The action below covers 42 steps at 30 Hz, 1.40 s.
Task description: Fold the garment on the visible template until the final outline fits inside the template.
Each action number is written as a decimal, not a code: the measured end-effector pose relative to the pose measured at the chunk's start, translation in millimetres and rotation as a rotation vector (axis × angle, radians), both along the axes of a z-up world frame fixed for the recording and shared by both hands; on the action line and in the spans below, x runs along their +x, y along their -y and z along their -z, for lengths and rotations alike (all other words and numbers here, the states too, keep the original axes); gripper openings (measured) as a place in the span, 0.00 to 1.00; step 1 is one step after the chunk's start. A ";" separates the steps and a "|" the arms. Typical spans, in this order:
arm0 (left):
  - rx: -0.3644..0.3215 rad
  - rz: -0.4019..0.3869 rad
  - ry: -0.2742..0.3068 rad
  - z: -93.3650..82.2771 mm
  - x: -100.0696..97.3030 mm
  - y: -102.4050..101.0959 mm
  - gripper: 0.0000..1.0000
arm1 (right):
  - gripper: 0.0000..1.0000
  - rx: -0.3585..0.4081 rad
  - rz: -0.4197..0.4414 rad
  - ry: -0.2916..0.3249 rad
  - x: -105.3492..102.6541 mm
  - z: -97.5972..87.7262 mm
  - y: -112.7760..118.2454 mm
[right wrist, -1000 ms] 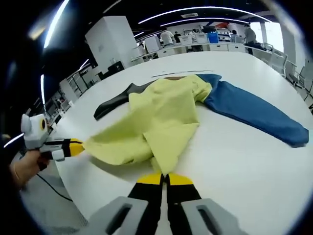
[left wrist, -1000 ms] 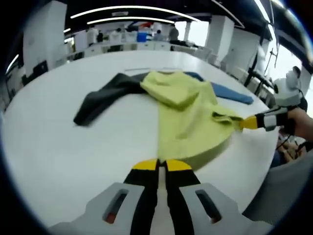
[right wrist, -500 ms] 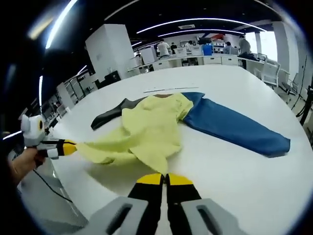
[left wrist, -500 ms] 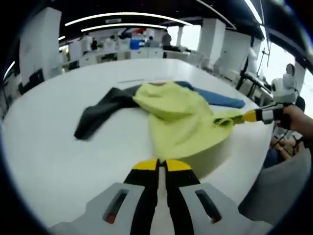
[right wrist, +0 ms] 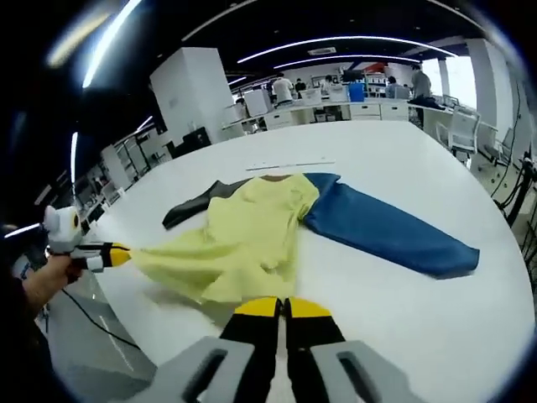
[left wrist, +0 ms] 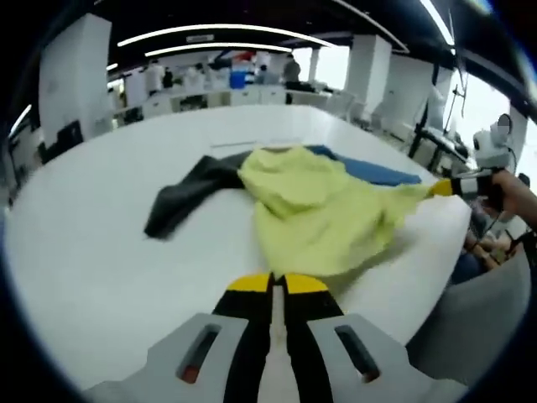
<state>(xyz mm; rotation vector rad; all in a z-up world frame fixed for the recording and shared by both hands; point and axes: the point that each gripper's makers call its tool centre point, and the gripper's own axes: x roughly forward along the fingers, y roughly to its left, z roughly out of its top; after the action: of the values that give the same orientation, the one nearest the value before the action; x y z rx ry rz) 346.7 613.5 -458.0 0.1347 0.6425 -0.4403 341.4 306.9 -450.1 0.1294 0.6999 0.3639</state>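
A garment with a yellow body, a dark grey sleeve and a blue sleeve lies on a white round table. My left gripper is shut on the yellow hem; from the right gripper view it sits at the far left, off the table's rim. My right gripper is shut on the hem's other corner, and it shows at the right of the left gripper view. The hem hangs stretched between them. A thin line runs on the table beyond the collar.
The table's near rim curves close under both grippers, with floor below it. A hand holds each far gripper. Desks, chairs and several people stand far behind the table.
Both grippers have drawn back toward the table's near rim with the hem. The yellow body, bunched and doubled over before, now lies stretched flatter, and more of the blue sleeve shows.
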 end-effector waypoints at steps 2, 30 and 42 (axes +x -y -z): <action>-0.010 -0.003 -0.004 -3.2 -4.0 0.2 0.01 | 0.00 -0.002 0.000 -0.004 -1.2 -1.2 5.7; 0.075 -0.012 -0.206 42.7 -47.9 -11.4 0.01 | 0.00 -0.008 0.054 -0.112 -43.3 52.0 27.5; 0.069 -0.043 -0.249 58.4 -51.9 -17.3 0.01 | 0.00 -0.005 0.063 -0.171 -55.0 76.7 26.7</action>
<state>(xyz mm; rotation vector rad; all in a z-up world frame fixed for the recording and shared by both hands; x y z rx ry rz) 294.8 630.8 -516.3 0.1324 0.9041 -0.3965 286.3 280.2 -526.8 0.1788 0.8634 0.2931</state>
